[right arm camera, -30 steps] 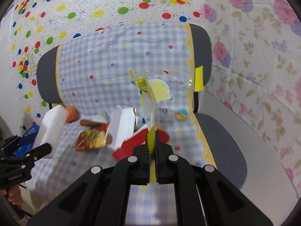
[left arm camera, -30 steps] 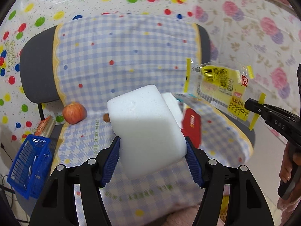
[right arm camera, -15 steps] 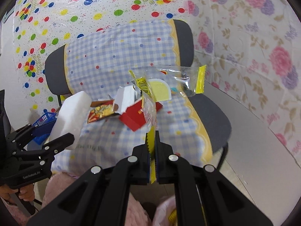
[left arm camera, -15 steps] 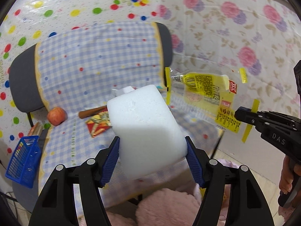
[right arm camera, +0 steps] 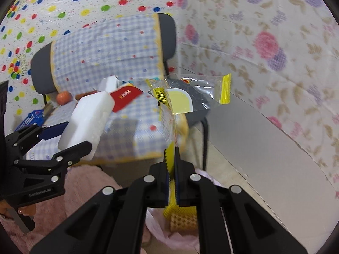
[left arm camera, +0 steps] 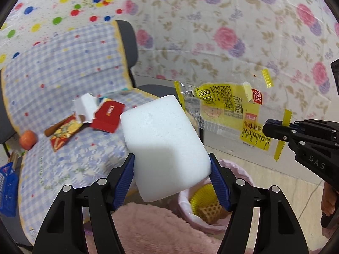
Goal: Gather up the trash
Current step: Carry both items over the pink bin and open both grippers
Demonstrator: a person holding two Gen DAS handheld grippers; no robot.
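Observation:
My left gripper [left arm camera: 171, 167] is shut on a white foam block [left arm camera: 164, 148] and holds it in the air above a pink-lined bin [left arm camera: 214, 216]. My right gripper [right arm camera: 172, 154] is shut on the edge of a clear and yellow snack wrapper [right arm camera: 180, 99], which hangs over the same bin [right arm camera: 182, 226]. The wrapper [left arm camera: 228, 116] and right gripper [left arm camera: 269, 128] show at the right of the left wrist view. The foam block [right arm camera: 89, 118] shows at the left of the right wrist view.
A chair with a checked blue cover [left arm camera: 74, 80] holds a red box [left arm camera: 108, 116], torn white carton [left arm camera: 84, 108], printed red-yellow packet [left arm camera: 63, 135], brown stick and an apple [left arm camera: 27, 139]. A blue basket [left arm camera: 6, 188] is at the left. The bin holds yellow trash and a waffle piece [left arm camera: 208, 209].
Both grippers have drawn back from the chair and swung right with their loads. The pink-lined bin has come into view below them.

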